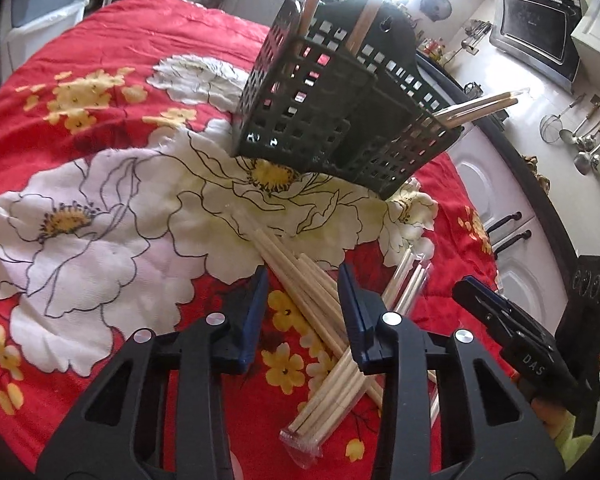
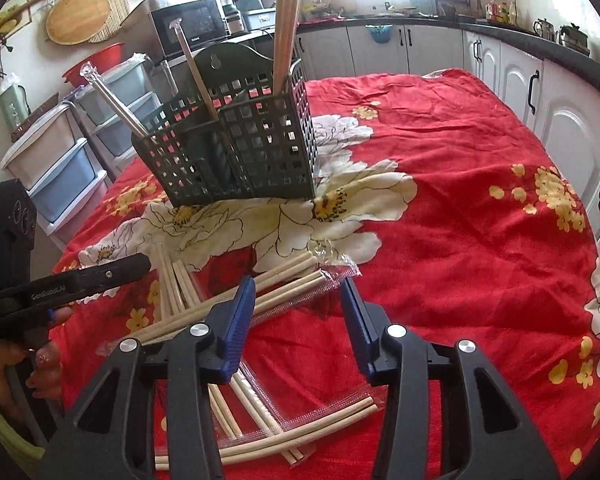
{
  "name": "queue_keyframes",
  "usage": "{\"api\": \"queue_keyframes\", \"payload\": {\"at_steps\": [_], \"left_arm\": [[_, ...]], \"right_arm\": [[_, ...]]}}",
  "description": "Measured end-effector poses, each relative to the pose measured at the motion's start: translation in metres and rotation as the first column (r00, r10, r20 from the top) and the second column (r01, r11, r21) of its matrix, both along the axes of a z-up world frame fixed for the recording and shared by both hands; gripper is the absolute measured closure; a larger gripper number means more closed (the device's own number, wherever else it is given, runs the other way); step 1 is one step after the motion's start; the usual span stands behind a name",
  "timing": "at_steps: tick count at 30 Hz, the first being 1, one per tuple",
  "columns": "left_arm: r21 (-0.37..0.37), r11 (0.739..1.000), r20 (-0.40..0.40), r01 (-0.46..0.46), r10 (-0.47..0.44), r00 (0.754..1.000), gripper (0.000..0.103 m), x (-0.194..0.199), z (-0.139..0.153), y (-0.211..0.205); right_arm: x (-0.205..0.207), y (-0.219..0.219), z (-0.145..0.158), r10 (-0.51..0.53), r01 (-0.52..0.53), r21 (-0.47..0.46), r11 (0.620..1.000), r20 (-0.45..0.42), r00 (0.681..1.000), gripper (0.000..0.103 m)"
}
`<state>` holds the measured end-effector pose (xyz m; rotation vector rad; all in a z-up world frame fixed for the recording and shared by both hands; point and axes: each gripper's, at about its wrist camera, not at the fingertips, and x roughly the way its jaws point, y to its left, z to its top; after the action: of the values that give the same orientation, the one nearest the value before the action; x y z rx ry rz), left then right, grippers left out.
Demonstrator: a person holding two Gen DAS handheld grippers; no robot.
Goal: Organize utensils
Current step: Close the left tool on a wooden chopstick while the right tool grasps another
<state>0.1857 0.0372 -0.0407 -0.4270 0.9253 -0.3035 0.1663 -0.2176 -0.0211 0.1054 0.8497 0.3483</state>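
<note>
A dark green perforated utensil holder (image 1: 340, 120) (image 2: 236, 152) stands upright on the red floral cloth (image 1: 100, 208), with a few chopsticks leaning in its compartments. Loose wooden chopsticks (image 1: 300, 292) lie in a crossed pile in front of it. My left gripper (image 1: 304, 270) is down at the cloth, its blue pads on either side of that bundle with a little gap showing, so it reads as open. A clear-wrapped chopstick packet (image 2: 292, 284) lies across the gap of my open right gripper (image 2: 298, 282), untouched. More wrapped packets (image 2: 260, 412) lie under it.
Another wrapped packet (image 1: 332, 392) sits by my left gripper's right finger. White cabinets (image 2: 560, 120) run along the table's right side, plastic drawers (image 2: 60, 168) stand at the left, and a microwave (image 2: 192, 28) is behind the holder. A hand (image 2: 44, 360) holds the left gripper's handle.
</note>
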Motion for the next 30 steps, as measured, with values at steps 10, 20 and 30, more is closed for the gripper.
{"api": "queue_keyframes", "payload": {"at_steps": [10,20,30], "left_arm": [[-0.053,0.998,-0.059,-0.019,0.016,0.998,0.076,0.024,-0.009,0.003],[-0.091,0.995,-0.108,-0.045,0.036,0.993,0.076,0.052,-0.017,0.008],[-0.077,0.995,-0.108,-0.063,0.054,0.993,0.078,0.064,-0.019,0.009]], "right_arm": [[0.005,0.002,-0.008,-0.002,0.002,0.002,1.0,-0.032,0.999,0.062],[0.018,0.005,-0.024,-0.011,0.014,0.028,1.0,-0.115,0.993,0.062],[0.042,-0.007,-0.032,-0.067,0.113,0.196,0.974,-0.228,0.971,0.062]]}}
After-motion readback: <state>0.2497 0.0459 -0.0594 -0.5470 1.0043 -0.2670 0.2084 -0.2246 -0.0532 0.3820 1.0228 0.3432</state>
